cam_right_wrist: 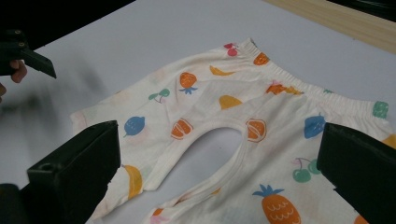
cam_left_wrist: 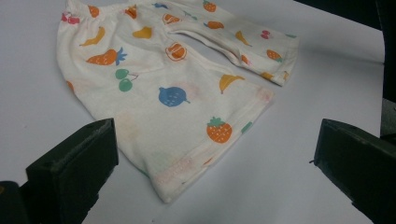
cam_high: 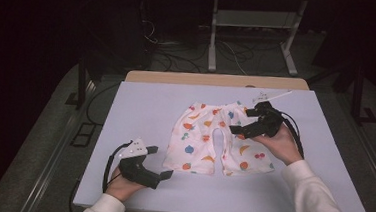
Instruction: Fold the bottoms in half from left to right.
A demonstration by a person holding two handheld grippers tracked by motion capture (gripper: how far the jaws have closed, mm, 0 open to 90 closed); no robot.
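Fruit-print shorts [cam_high: 214,138] lie flat on the worktop [cam_high: 141,102]; both grippers, left [cam_high: 163,162] at 7 o'clock, right [cam_high: 239,130] hovering over them, fingers spread empty — probably about to pinch a leg hem for folding.

Shorts [cam_high: 214,138] lying flat at the middle of the table [cam_high: 141,102], waistband toward the far edge, both legs toward the person. Left gripper [cam_high: 163,162] at the near left, just beside the hem of the left leg, jaws apart and pointing right. Right gripper [cam_high: 238,130] over the right leg, near the waistband, jaws pointing left. A small tag [cam_high: 272,96] behind it by the far edge
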